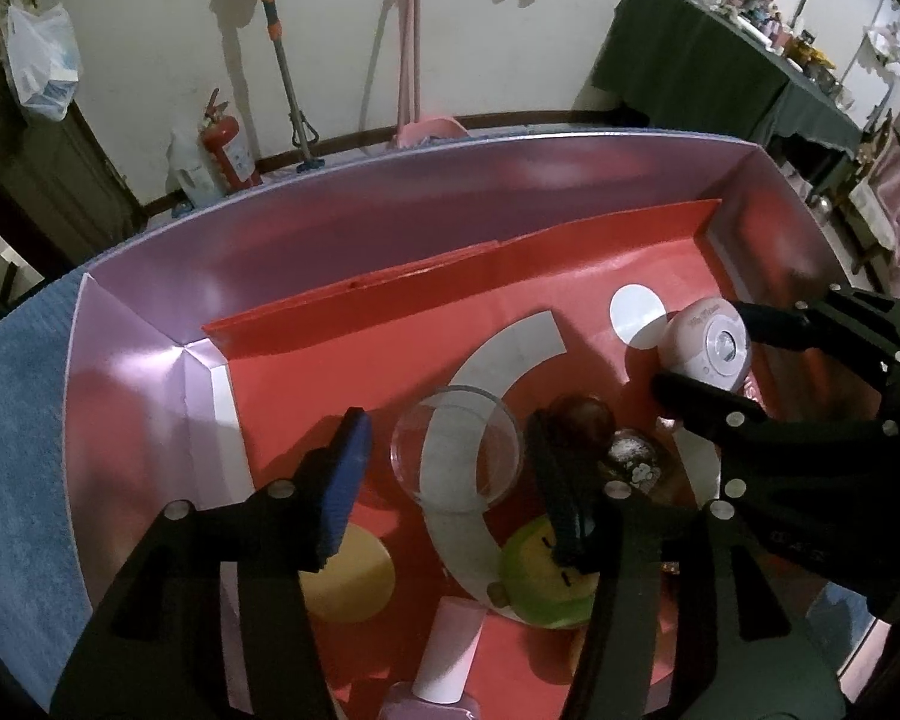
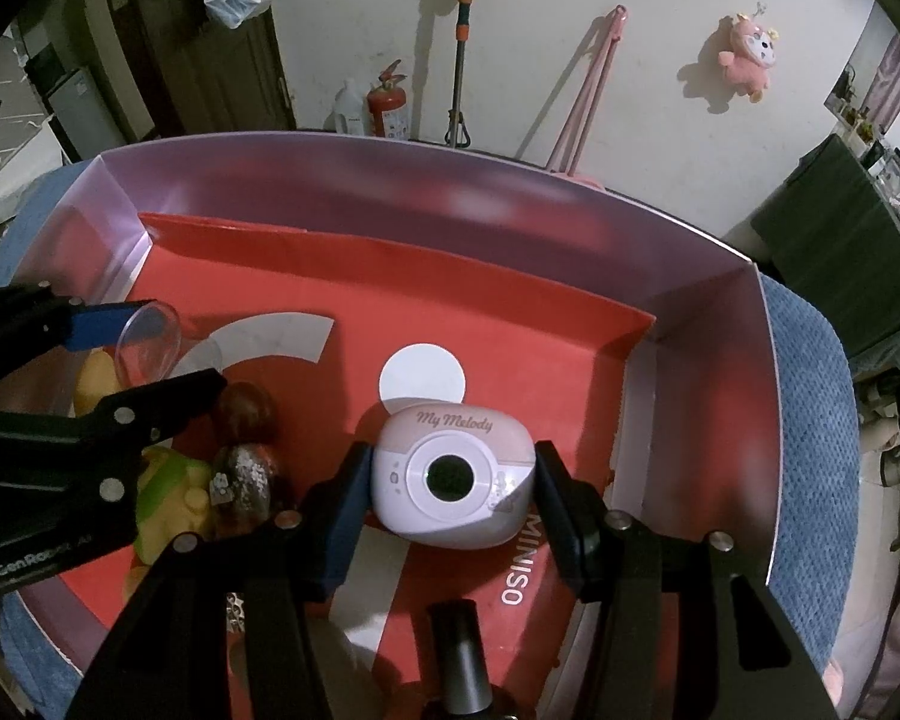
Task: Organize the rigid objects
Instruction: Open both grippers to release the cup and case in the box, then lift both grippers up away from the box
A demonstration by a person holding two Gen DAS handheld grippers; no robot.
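Observation:
A clear glass cup [image 1: 456, 450] stands upright on the red floor of a lilac-walled box [image 1: 390, 222]. My left gripper [image 1: 450, 438] is open around it, and a gap shows between the blue pad [image 1: 348, 468] and the glass. The right wrist view shows the same cup [image 2: 150, 342] between the left gripper's [image 2: 183, 345] fingers at the far left. My right gripper [image 2: 453, 456] is shut on a pink-and-white "My Melody" device [image 2: 453, 474], pads on both its sides, low over the box floor at the right. The left wrist view shows that device [image 1: 708, 348] in the right gripper [image 1: 702, 348].
Between the grippers lie a brown glossy ball [image 1: 582, 420], a dark glittery egg [image 1: 633, 456] and a green-yellow toy [image 1: 546, 570]. A yellow disc [image 1: 348, 576] and a white-capped bottle [image 1: 450, 648] lie nearer me. A black-capped bottle [image 2: 462, 648] stands below the device. The box sits on blue cloth [image 2: 810, 420].

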